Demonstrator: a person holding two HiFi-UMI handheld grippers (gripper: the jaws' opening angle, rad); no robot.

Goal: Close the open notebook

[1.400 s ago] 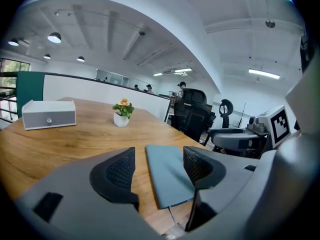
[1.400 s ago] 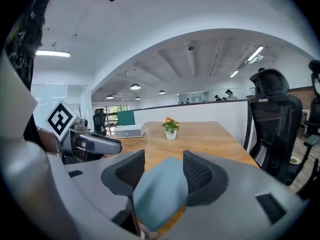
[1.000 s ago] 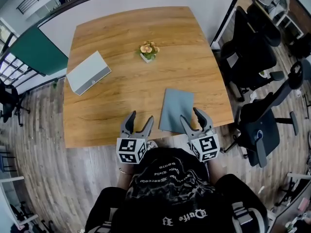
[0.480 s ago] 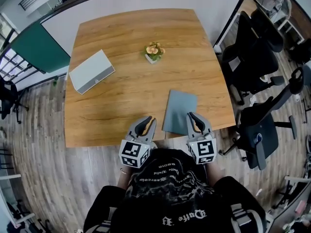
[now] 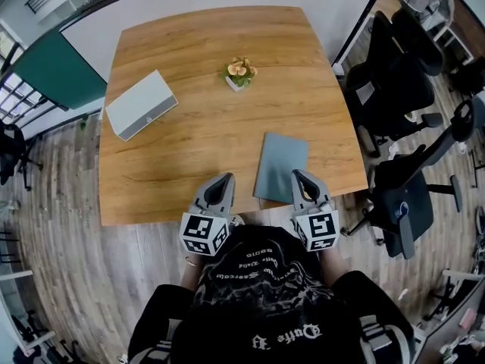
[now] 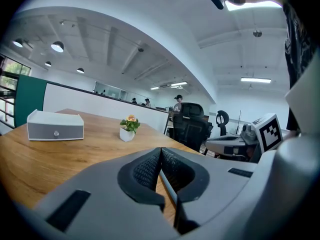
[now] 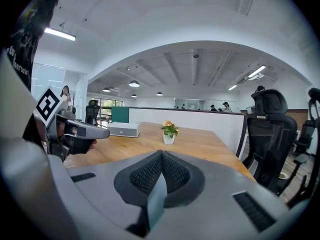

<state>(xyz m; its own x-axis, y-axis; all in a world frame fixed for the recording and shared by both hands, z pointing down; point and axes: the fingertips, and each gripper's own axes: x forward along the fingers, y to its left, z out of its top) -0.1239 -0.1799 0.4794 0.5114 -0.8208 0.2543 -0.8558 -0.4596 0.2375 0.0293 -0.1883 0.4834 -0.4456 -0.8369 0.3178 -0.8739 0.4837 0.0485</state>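
**Notebook Shut Flat, Both Tongs Closed**

A light wooden table [image 5: 197, 139] was seen, with a white rectangular box [image 5: 141, 105] at its left. A closed grey-blue notebook [image 5: 280, 167] was laid flat near the front edge, by the right gripper [image 5: 299, 175]. Its jaws and those of the left gripper [image 5: 225, 179] had just been pressed together, with nothing pinched. A small potted orange flower [image 5: 239, 73] was set further back.

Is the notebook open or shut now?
Shut: the notebook lies flat on the table as a single grey cover, no pages showing.
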